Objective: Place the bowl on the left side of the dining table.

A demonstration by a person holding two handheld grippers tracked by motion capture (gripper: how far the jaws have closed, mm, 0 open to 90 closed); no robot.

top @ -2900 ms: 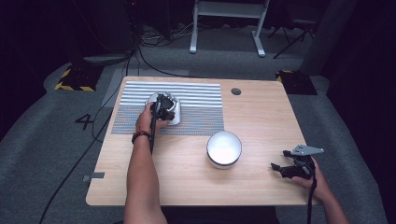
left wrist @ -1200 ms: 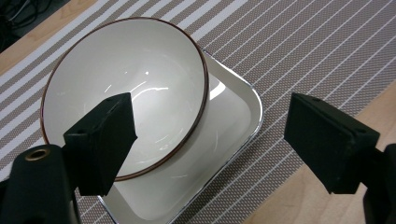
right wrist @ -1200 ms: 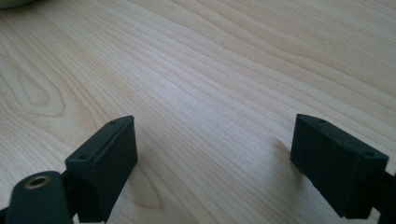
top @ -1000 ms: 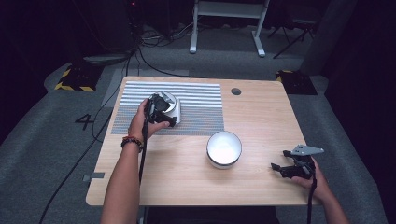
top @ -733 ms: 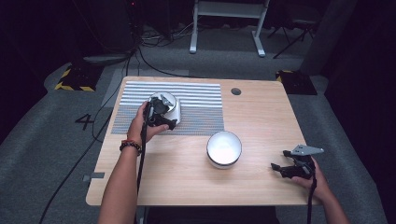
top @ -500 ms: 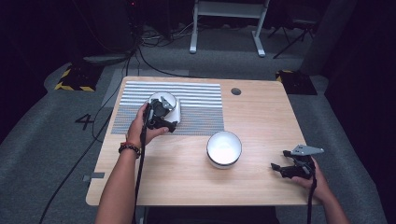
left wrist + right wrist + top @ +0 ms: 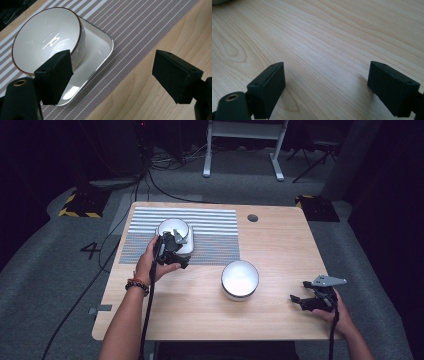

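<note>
A white bowl with a thin brown rim sits in a white rounded-square dish on the grey striped placemat. My left gripper hovers just in front of the dish, open, with only the dish corner, mat and wood between its jaws. In the high view the left gripper is at the near edge of the bowl. A second white bowl stands on bare wood right of centre. My right gripper rests open near the front right corner, over bare wood.
The placemat covers the far left part of the wooden table. A round cable hole lies beyond the mat. Cables trail from both grippers off the front edge. Dark floor surrounds the table.
My left gripper has drawn back a little from the bowl toward the table's near side, and the forearm has swung left. The right gripper has stayed still.
</note>
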